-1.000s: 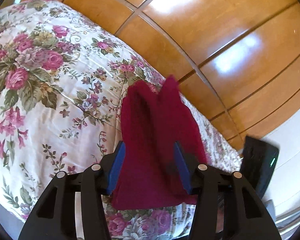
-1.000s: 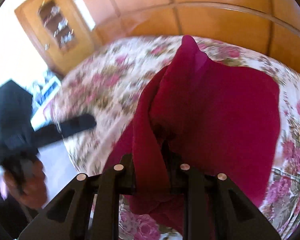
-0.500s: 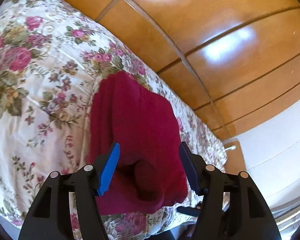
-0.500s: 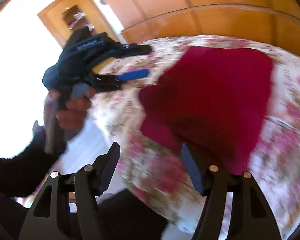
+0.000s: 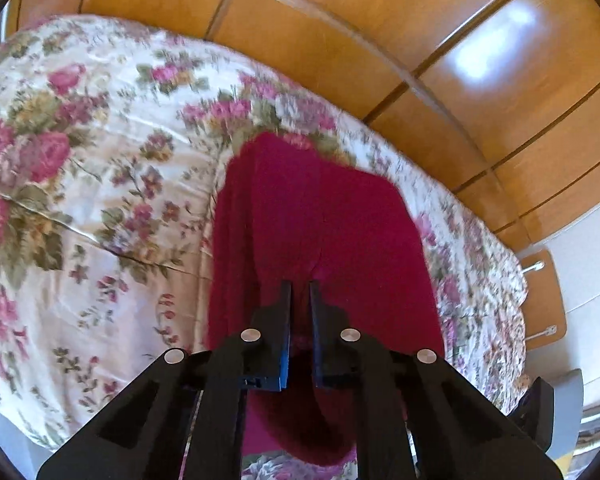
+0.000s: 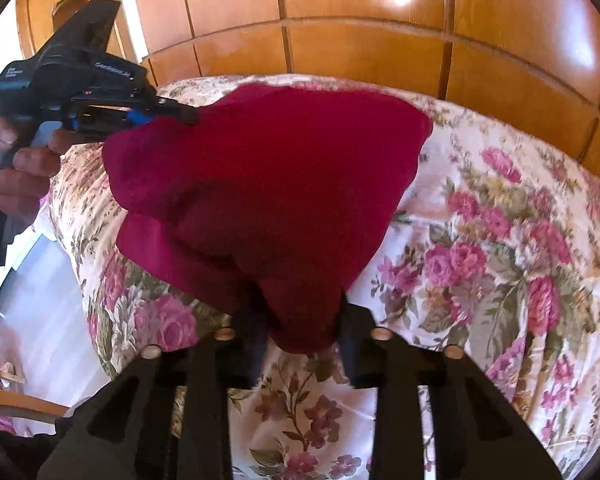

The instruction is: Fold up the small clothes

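A dark red garment point(image 6: 268, 184) lies on the flowered bedspread point(image 6: 500, 248) at mid-frame. The right gripper point(image 6: 300, 332) has just closed and clamps its near corner at lower centre. The left gripper point(image 5: 300, 300), jaws just closed, pinches the garment's other edge.

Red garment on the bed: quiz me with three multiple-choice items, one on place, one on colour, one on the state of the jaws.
1. The red garment lies on:
A) a bare wooden floor
B) a floral bedspread
C) a chair

2. Its colour:
A) navy
B) white
C) deep red

3. The right gripper:
A) jaws shut on the garment
B) jaws wide open, empty
C) out of view

Answers: 1 B, roses surround the cloth; 2 C, plain crimson in both views; 3 A, a bunched corner sits pinched between its jaws, which have just been closing.
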A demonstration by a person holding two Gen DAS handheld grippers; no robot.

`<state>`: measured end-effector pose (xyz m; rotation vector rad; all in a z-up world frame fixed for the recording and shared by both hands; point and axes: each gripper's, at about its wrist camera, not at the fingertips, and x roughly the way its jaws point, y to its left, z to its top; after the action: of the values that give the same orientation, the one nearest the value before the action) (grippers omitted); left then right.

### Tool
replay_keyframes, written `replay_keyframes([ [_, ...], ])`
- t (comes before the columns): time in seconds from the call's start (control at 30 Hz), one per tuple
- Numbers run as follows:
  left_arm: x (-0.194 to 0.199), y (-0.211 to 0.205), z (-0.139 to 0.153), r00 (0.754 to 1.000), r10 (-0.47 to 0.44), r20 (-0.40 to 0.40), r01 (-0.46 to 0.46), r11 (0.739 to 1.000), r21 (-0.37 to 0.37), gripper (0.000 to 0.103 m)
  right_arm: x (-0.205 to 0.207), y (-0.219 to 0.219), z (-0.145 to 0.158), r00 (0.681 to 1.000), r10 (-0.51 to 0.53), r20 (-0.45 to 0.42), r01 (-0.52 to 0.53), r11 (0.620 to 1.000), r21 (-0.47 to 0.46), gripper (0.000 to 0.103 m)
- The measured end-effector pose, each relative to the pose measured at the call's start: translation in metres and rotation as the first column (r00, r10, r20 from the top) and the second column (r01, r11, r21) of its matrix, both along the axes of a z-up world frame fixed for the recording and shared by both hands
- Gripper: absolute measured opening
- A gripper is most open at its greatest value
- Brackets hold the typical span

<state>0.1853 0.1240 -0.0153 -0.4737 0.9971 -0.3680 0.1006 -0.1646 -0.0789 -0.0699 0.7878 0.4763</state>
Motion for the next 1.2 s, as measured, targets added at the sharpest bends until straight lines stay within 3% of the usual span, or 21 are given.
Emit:
replay_keyframes([
  [0.13, -0.023, 0.022, -0.002, 0.999, 0.042, 0.022, -0.043, 0.998, 0.038, 0.007, -0.014, -0.004, 0.008, 0.999, 0.039, 0.023, -0.040, 0.999, 0.017, 0.011],
  [0.3, -0.021, 0.022, -0.049, 0.997, 0.076, -0.035, -0.069, 0.984, 0.161, 0.007, -0.006, 0.004, -0.019, 0.997, 0.056, -0.047, -0.056, 0.998, 0.005, 0.010],
  [0.47, -0.028, 0.013, -0.033, 0.997, 0.067, 0.025, -0.071, 0.973, 0.218, 0.008, -0.008, 0.003, -0.012, 0.996, 0.078, -0.045, -0.079, 0.996, -0.031, 0.011],
  [0.5, -0.030, 0.011, -0.028, 0.997, 0.063, 0.033, -0.069, 0.972, 0.225, 0.008, -0.007, 0.001, -0.010, 0.994, 0.087, -0.060, -0.090, 0.995, -0.036, 0.016],
  [0.63, -0.038, 0.004, 0.001, 0.989, 0.071, 0.127, -0.103, 0.956, 0.273, 0.008, -0.012, -0.015, 0.012, 0.993, 0.102, -0.062, -0.101, 0.995, 0.013, 0.058],
  [0.73, -0.038, -0.006, 0.019, 0.978, 0.062, 0.199, -0.116, 0.955, 0.274, 0.008, -0.004, -0.029, 0.038, 0.998, 0.056, -0.029, -0.054, 0.996, 0.067, 0.068],
  [0.83, -0.031, -0.022, 0.026, 0.968, 0.039, 0.249, -0.118, 0.943, 0.310, 0.008, 0.024, -0.037, 0.057, 0.999, -0.035, -0.021, 0.038, 0.986, 0.161, 0.074],
  [0.93, -0.018, -0.038, 0.022, 0.967, 0.021, 0.255, -0.105, 0.941, 0.322, 0.008, 0.063, -0.031, 0.064, 0.993, -0.117, -0.027, 0.120, 0.966, 0.227, 0.074],
  [1.03, -0.011, -0.046, 0.012, 0.967, 0.008, 0.255, -0.106, 0.922, 0.372, 0.008, 0.099, -0.016, 0.065, 0.990, -0.131, -0.060, 0.143, 0.953, 0.268, 0.073],
  [1.2, -0.006, -0.043, -0.021, 0.982, 0.018, 0.188, -0.088, 0.926, 0.368, 0.008, 0.151, 0.022, 0.041, 0.984, -0.132, -0.119, 0.154, 0.967, 0.204, 0.072],
])
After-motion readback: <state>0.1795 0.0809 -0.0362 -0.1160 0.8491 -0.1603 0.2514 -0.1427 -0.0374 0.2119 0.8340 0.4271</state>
